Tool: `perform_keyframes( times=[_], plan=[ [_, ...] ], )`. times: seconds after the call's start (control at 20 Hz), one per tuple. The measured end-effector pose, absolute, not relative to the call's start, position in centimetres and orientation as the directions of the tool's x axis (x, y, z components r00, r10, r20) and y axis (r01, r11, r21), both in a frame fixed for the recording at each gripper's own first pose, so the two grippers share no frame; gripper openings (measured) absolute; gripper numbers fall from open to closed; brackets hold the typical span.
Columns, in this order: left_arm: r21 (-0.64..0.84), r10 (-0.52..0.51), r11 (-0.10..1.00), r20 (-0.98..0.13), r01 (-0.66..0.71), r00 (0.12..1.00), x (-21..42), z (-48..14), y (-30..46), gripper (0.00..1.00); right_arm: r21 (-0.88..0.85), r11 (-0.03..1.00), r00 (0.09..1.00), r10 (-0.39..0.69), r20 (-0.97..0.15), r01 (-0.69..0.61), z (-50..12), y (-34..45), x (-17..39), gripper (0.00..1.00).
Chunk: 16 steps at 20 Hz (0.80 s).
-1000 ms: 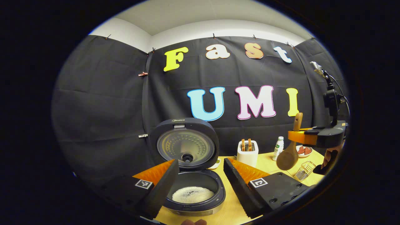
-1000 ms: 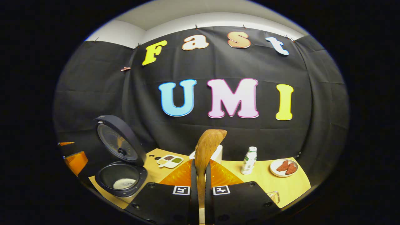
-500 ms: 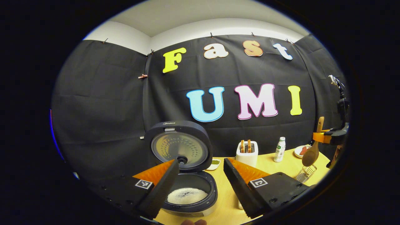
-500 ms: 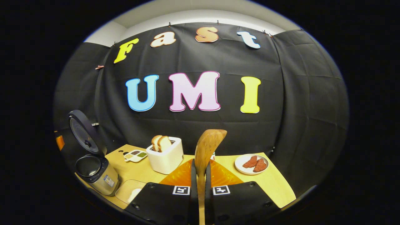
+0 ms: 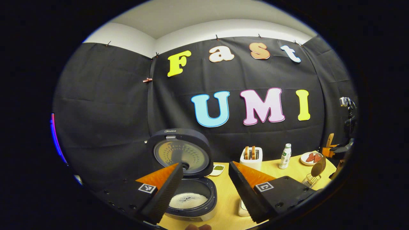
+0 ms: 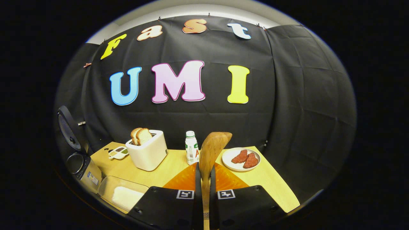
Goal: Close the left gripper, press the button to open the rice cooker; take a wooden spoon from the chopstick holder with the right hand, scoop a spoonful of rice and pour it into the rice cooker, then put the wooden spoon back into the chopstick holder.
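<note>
Wooden spoon (image 5: 319,166) in the left gripper view: hanging bowl-down far right, just above the wire chopstick holder (image 5: 308,180), pinched at the handle by the right tool (image 5: 329,150). Left tool (image 5: 204,179) released, jaws spread wide, grasping nothing, poised over the rice cooker (image 5: 188,195), lid up, white rice in the pot. Risk here: spoon bowl catching the holder's wire rim and tipping so light a basket, if lowered off-centre.

Right gripper view: right tool (image 6: 204,191) clenched on the wooden spoon (image 6: 213,150), bowl rising upright between the jaws, above the tabletop (image 6: 271,185). Bottle (image 6: 191,152) and plate (image 6: 241,159) near, beyond the spoon; toaster (image 6: 147,154) further left. Holder out of this camera's sight, so judging the drop blind seems the likelier cause of a miss.
</note>
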<state>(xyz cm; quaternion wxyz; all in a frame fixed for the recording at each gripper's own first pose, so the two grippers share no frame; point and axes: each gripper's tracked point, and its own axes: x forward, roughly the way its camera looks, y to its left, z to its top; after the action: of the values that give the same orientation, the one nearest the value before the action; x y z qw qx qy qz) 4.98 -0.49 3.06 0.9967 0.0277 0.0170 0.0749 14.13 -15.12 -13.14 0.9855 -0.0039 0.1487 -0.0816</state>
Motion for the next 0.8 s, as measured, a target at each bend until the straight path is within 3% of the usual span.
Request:
perform_keyframes(
  times=[0.3,0.6,0.7,0.8],
  plan=[
    [0.067,0.168,0.984,-0.030,-0.166,0.985,4.5,3.0,-0.1,0.97,-0.043,0.983,0.917,-0.182,-0.354,0.178,-15.4,-15.5,13.5,0.13],
    [0.057,0.175,0.983,-0.026,-0.174,0.984,4.4,3.0,0.5,0.97,-0.050,0.977,0.902,-0.209,-0.377,0.206,-15.9,-16.1,12.7,0.33],
    [0.054,0.172,0.984,-0.026,-0.171,0.985,4.4,2.9,0.6,0.97,-0.072,0.969,0.912,-0.245,-0.328,0.235,-14.4,-16.8,12.5,0.43],
    [0.050,0.170,0.984,-0.027,-0.168,0.985,4.4,2.9,0.6,0.97,-0.079,0.965,0.922,-0.261,-0.285,0.248,-12.6,-16.9,12.8,0.43]
  ],
)
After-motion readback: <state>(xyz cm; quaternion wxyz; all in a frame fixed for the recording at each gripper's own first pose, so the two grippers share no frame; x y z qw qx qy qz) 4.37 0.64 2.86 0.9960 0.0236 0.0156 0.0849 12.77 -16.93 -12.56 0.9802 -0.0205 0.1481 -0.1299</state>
